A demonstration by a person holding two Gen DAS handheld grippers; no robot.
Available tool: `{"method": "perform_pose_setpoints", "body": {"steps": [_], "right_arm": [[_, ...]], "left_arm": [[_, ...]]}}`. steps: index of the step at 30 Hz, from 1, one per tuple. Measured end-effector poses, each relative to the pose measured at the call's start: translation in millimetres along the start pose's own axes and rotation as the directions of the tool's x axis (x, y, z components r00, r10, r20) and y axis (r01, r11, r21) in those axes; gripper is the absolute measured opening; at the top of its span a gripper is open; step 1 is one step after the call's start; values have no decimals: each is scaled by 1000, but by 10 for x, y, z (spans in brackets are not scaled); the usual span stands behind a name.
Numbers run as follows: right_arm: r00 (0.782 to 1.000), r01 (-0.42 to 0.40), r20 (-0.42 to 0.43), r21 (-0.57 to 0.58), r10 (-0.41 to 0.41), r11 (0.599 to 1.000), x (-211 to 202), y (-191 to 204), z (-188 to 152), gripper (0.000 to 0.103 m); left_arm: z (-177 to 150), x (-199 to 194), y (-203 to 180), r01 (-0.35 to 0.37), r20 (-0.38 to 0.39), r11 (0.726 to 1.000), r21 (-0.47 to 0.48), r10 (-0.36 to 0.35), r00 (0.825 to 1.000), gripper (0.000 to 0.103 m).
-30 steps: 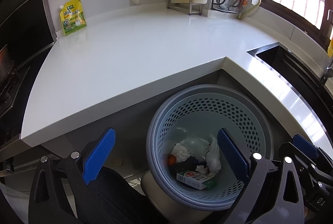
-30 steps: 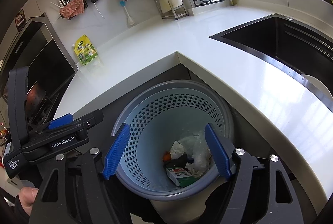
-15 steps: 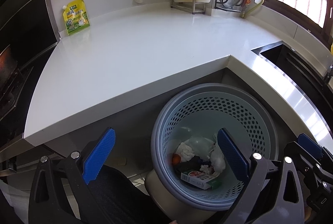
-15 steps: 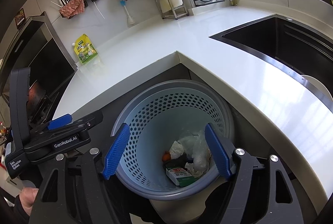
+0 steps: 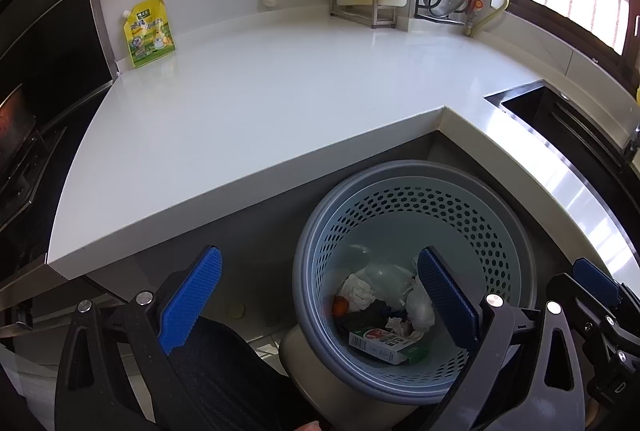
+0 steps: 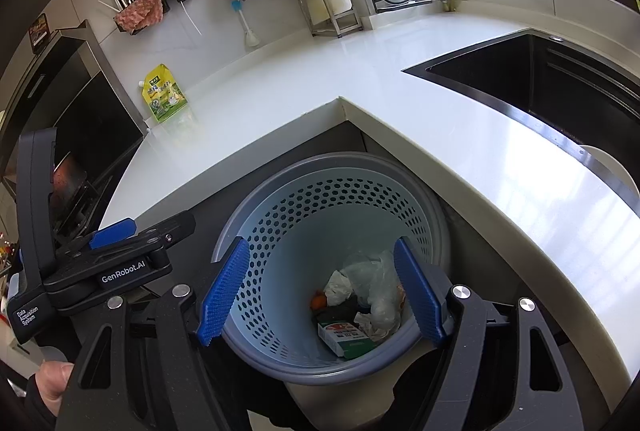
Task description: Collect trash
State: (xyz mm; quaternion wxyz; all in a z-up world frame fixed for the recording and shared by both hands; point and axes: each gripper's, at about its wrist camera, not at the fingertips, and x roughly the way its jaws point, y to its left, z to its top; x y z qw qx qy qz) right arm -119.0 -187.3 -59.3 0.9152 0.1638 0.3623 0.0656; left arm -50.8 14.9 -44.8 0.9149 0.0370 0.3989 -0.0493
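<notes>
**Observer:** What do you have on the two wrist views?

**Operator:** I've got both tools angled down over the perforated blue waste basket (image 5: 496, 231). It stands on the floor in the inner corner of the white L-shaped table (image 5: 280, 103). My left gripper (image 5: 320, 295) has its fingers (image 5: 188, 301) wide apart with nothing between the pads. The basket lies to the right of the left one, and the right one hangs over the basket's opening.

**Observer:** And the right side?

**Operator:** My right gripper (image 6: 320, 295) is the same: blue pads spread wide, empty, framing the basket's mouth (image 6: 280, 215). I can see the left tool's body (image 6: 120, 263) off to the left in that view, with a thumb (image 6: 54, 379) on its handle.

**Observer:** Where is the trash?

**Operator:** All at the bottom of the basket. There's a small red, white and green carton (image 5: 386, 345) lying flat at the near side, crumpled white tissue (image 5: 360, 291), a clear plastic bag (image 6: 370, 271), something dark in the middle that I can't identify, and a small orange object (image 5: 340, 307) at the left edge of the pile.

**Observer:** Anything on the table?

**Operator:** A yellow-green spouted pouch (image 5: 149, 31) stands against the back wall at the far left. The dark sink (image 6: 540, 79) is sunk into the right run of the table.
</notes>
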Motion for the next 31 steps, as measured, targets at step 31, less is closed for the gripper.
{"method": "perform_pose_setpoints", "body": {"steps": [31], "right_arm": [[1000,1,-2,-1,-1,1000,15,7,-33,72]], "left_arm": [[-19,47,14,8,-16,1000,4,-8,1000,97]]}}
